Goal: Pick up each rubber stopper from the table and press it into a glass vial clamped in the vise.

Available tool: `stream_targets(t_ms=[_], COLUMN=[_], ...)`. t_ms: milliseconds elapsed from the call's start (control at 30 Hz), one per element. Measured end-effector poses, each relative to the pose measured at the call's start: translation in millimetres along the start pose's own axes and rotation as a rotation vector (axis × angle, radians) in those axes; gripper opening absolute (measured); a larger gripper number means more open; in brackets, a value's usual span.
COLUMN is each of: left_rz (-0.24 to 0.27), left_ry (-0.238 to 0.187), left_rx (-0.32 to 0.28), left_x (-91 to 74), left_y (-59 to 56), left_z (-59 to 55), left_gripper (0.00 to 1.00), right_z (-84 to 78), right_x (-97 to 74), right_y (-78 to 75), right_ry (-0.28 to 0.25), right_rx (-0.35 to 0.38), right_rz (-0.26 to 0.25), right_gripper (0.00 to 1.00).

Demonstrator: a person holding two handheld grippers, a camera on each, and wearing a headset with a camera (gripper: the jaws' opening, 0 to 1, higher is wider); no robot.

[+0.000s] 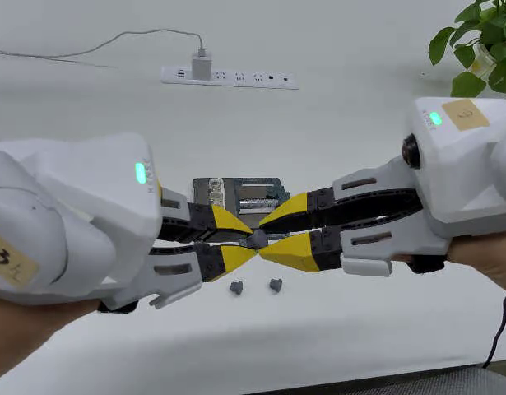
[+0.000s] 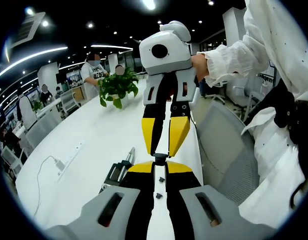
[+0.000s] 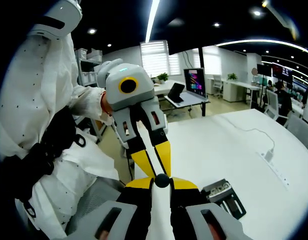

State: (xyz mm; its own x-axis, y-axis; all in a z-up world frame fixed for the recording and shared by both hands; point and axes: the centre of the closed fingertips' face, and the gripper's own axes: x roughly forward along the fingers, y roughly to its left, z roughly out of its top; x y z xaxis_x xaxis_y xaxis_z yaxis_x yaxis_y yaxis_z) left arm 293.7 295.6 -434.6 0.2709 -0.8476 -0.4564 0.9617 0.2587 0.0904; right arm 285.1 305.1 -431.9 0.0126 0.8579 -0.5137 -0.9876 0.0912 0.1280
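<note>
**1 stopper pinched between 2 grippers**

Nearest, 2 stoppers [image 1: 236, 288] [image 1: 275, 285] lie on the counter [image 1: 335, 329]. Over them the left gripper [image 1: 252, 239] and right gripper [image 1: 262, 238] meet tip to tip, both nearly closed on 1 stopper [image 1: 257, 239]. Behind is the vise [image 1: 236, 196].

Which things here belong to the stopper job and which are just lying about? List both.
Job: held stopper, at the tips of left tool and right tool; two table stoppers; vise; vials in it.
Lying about: power strip; charger; cable; plant.
</note>
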Motion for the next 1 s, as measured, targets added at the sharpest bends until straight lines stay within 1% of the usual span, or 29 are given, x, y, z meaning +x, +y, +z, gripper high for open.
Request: stream_targets(t_ms=[567, 633, 900, 1000], left_rz=[-0.015, -0.016, -0.025, -0.029], left_ry=[0.004, 0.006, 0.02, 0.021], left_rx=[-0.003, -0.004, 0.016, 0.013], left_x=[0.9, 1.2, 1.3, 1.5], left_y=[-2.2, -2.2, -3.3, -3.5], left_z=[-2.0, -2.3, -3.1, -3.8], left_gripper=[0.04, 0.04, 0.04, 0.04], right_z=[-3.6, -4.2, -5.0, -5.4], right_x=[0.1, 0.2, 0.8, 1.2], right_y=[-0.6, -1.2, 0.3, 0.5], right_ry=[0.014, 0.015, 0.021, 0.027], right_rx=[-0.024, -0.04, -0.038, -0.042], right_rz=[0.003, 0.003, 0.008, 0.007], right_gripper=[0.08, 0.07, 0.07, 0.07])
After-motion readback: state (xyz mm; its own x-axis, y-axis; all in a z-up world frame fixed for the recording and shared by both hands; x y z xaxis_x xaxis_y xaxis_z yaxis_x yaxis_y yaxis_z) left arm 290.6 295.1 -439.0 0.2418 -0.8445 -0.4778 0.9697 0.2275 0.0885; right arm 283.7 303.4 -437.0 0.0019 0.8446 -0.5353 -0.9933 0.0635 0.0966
